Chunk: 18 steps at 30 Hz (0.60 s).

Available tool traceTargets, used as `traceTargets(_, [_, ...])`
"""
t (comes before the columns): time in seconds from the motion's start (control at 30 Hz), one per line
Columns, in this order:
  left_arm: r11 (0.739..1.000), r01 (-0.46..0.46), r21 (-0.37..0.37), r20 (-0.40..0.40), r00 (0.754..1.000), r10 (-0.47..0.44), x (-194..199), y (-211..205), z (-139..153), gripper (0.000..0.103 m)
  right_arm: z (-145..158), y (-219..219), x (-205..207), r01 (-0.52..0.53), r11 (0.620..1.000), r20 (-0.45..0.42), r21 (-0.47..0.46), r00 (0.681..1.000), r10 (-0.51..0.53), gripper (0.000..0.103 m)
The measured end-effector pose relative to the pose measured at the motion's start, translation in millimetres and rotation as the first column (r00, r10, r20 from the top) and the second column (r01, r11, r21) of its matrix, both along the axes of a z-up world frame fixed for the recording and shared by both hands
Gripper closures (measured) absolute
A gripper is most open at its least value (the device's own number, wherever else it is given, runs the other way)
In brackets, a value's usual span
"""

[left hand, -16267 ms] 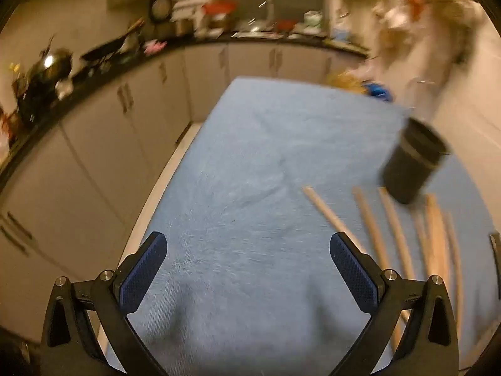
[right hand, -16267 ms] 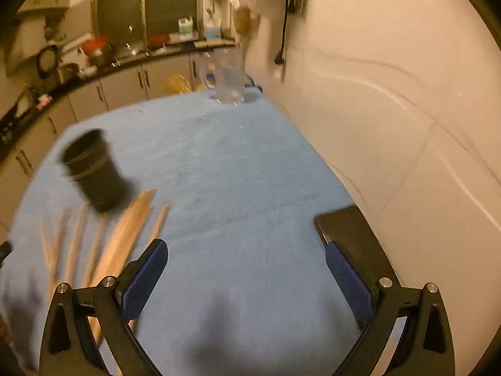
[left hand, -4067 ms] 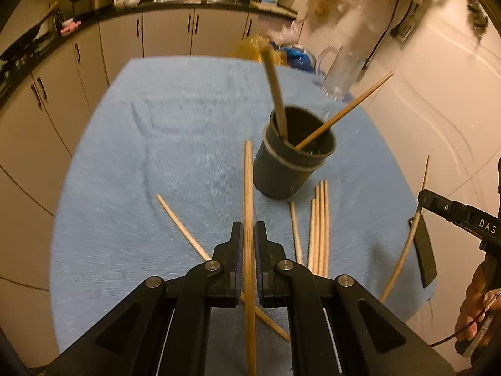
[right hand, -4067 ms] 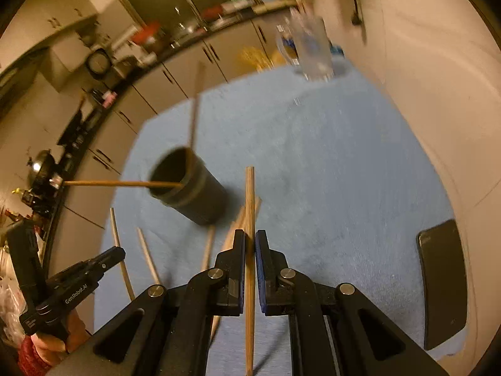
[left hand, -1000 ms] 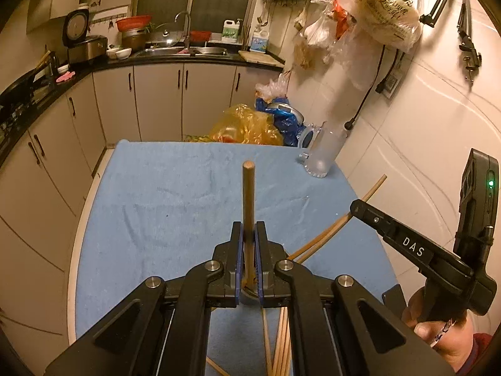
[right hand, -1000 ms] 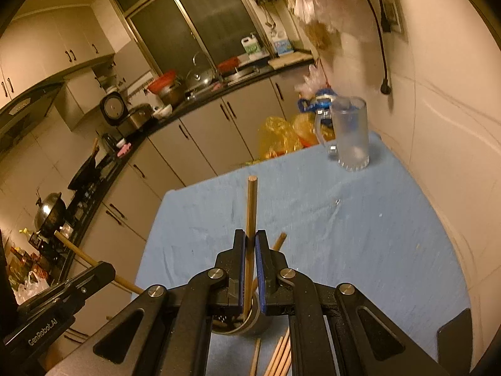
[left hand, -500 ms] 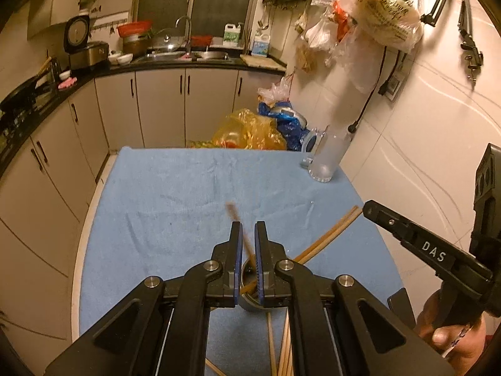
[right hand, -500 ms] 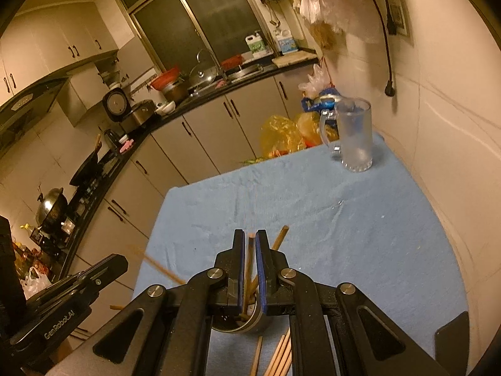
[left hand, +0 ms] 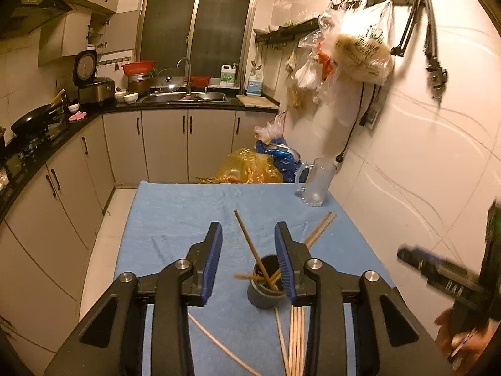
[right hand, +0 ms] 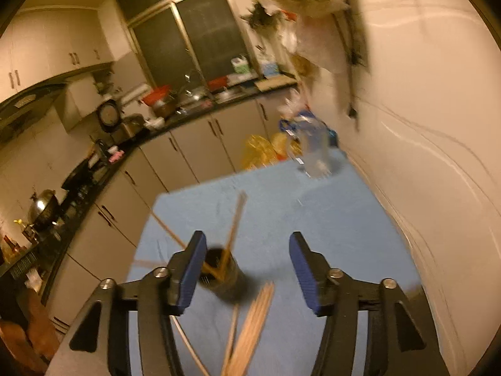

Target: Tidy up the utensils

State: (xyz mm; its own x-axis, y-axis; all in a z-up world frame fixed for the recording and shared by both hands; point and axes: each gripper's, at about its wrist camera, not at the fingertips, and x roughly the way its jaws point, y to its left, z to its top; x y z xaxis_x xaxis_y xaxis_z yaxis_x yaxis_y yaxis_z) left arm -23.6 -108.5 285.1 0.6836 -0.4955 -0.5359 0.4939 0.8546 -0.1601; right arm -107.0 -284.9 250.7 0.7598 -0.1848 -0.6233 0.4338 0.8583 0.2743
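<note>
Left gripper (left hand: 248, 258) hangs above the worktop (left hand: 175, 219), jaws spread, holding nothing, blue ribbed pads facing each other. Below it stands the dark round plastic cup (left hand: 264, 285) on the blue towelling cover, thin wooden chopsticks (left hand: 250, 247) fanning out of its mouth at slants. More pale wooden sticks (left hand: 296, 332) lie flat in a bundle just beside the cup's near side, one loose stick (left hand: 219, 344) angled off to the left. Right gripper (right hand: 247, 269), jaws wide apart and empty, is tilted over the same cup (right hand: 224, 274); that view is smeared. A clear glass mug (left hand: 314, 185) sits at the far corner by the wall.
</note>
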Motion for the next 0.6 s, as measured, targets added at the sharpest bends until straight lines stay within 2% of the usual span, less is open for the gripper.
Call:
traceTargets(0.13, [1.000, 0.001, -0.014, -0.029, 1.000, -0.002, -17, 20, -11, 0.068, -36, 13, -34, 0.014, 0.998, -0.120, 0.069, 0.993, -0.006, 0.041])
traceTargets(0.23, [1.000, -0.013, 0.005, -0.078, 0.997, 0.014, -29, 28, -29, 0.068, -56, 18, -48, 0.001, 0.993, -0.147, 0.117, 0.989, 0.017, 0.042])
traceTargets(0.3, [0.999, -0.022, 0.030, -0.124, 0.992, 0.026, -36, 30, -45, 0.068, -68, 19, -50, -0.025, 0.988, -0.170, 0.149, 0.984, 0.051, 0.052])
traceTargets(0.37, [0.998, -0.039, 0.053, -0.157, 0.986, 0.047, -41, 31, -59, 0.068, -78, 18, -46, -0.050, 0.983, -0.169, 0.179, 0.982, 0.080, 0.055])
traceTargets(0.4, [0.996, -0.065, 0.065, -0.182, 0.980, 0.076, -44, 32, -67, 0.068, -85, 14, -42, -0.067, 0.976, -0.170, 0.207, 0.980, 0.104, 0.061])
traceTargets(0.47, [0.995, -0.077, 0.064, -0.228, 0.970, 0.090, -48, 30, -76, 0.068, -95, 10, -33, -0.080, 0.965, -0.185, 0.250, 0.974, 0.129, 0.066])
traceTargets(0.53, [0.993, -0.083, 0.089, -0.230, 0.968, 0.101, -52, 25, -82, 0.068, -98, 8, -27, -0.102, 0.959, -0.173, 0.266, 0.973, 0.151, 0.069])
traceTargets(0.6, [0.988, -0.106, 0.114, -0.224, 0.966, 0.130, -55, 17, -86, 0.068, -98, 6, -25, -0.129, 0.965, -0.178, 0.228, 0.969, 0.172, 0.071])
